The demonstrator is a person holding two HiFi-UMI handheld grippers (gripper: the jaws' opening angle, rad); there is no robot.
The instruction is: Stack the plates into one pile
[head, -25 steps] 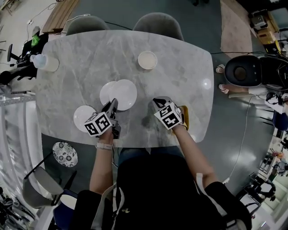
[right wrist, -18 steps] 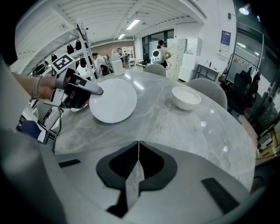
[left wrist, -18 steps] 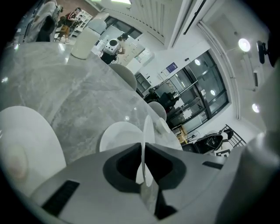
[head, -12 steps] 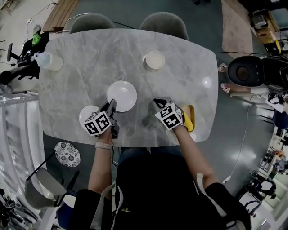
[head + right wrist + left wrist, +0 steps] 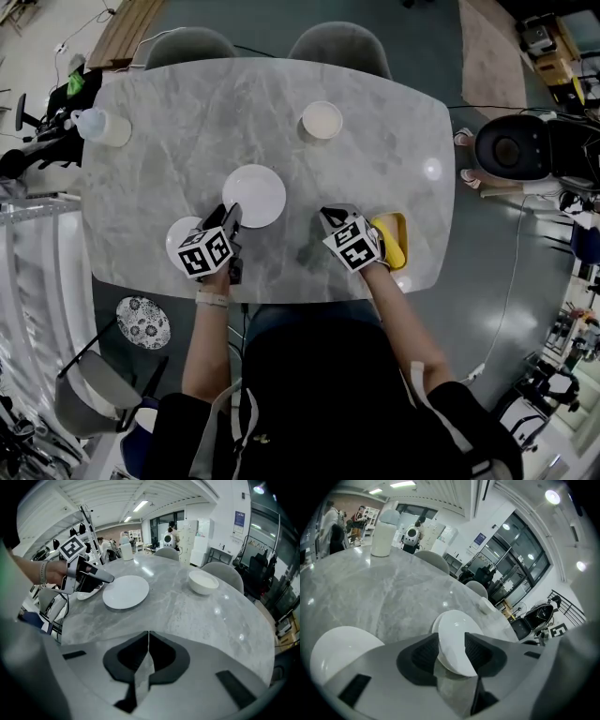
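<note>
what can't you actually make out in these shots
- Yellow object, head view: the right gripper and the hand cover part of it, so what it is stays unclear.
- Small plate, head view: the left gripper hides its right part. In the left gripper view, the gripper's body cuts it off.
- Plate pile, head view: too small to count the plates. The left gripper's jaws are opening with its rim between them.

The person is wearing a black short-sleeved top [image 5: 328, 394] and a pale wristband [image 5: 213, 299]. Behind the black-padded fingers [image 5: 419, 656], the grey left gripper [image 5: 231, 214] is carrying a white cube with black square markers [image 5: 205, 253], and the grey right gripper [image 5: 328, 217] is carrying another cube [image 5: 353, 244].
</note>
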